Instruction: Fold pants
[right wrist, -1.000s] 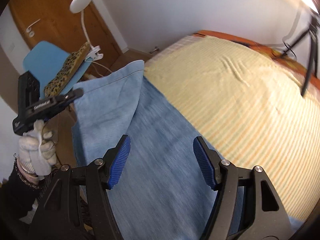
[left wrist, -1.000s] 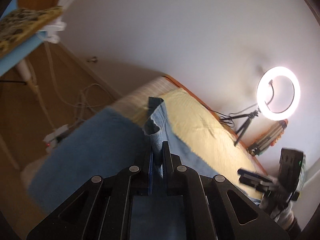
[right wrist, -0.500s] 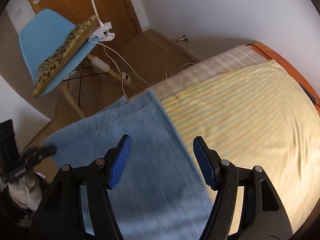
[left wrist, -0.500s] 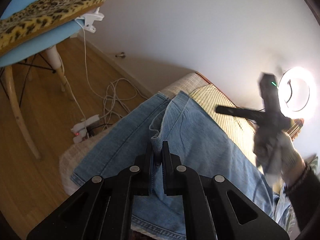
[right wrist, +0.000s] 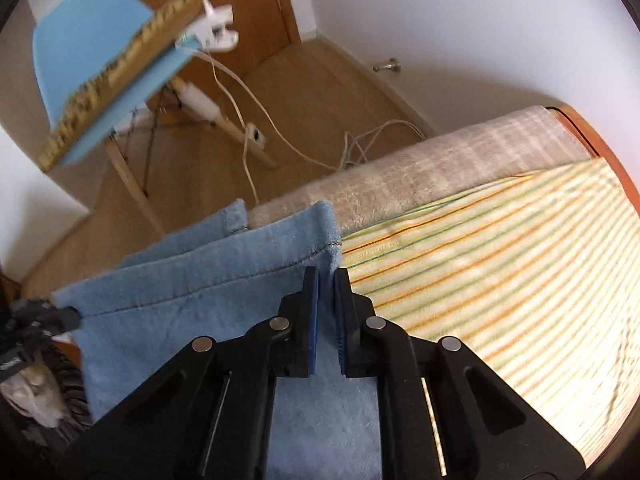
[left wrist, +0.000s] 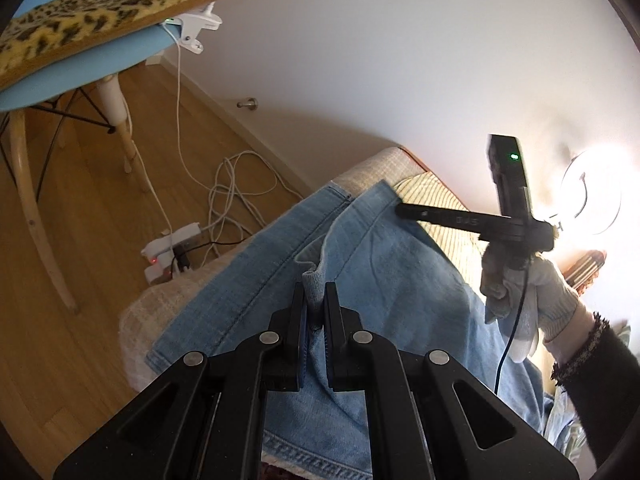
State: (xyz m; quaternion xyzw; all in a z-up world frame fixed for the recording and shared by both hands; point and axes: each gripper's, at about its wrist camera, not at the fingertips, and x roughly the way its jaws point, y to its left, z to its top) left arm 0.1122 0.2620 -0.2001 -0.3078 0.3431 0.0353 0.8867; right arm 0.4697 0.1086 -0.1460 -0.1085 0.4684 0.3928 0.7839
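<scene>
Bed [right wrist: 520, 280]; grippers [left wrist: 314, 300] (tilted down) on pants [right wrist: 224, 280]

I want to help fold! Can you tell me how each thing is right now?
Jeans: spread over the bed, hems lifted.
Left gripper: shut on a fold of denim.
Right gripper: just closed on the hem corner.
Ring light: on.
Power strip: red light on.

Support: a bed [right wrist: 460, 160] with a beige blanket at its foot end.
Cover: a striped yellow sheet [right wrist: 500, 264] beside the blanket.
On the bed: light blue pants [left wrist: 384, 280], across blanket and sheet edge.
</scene>
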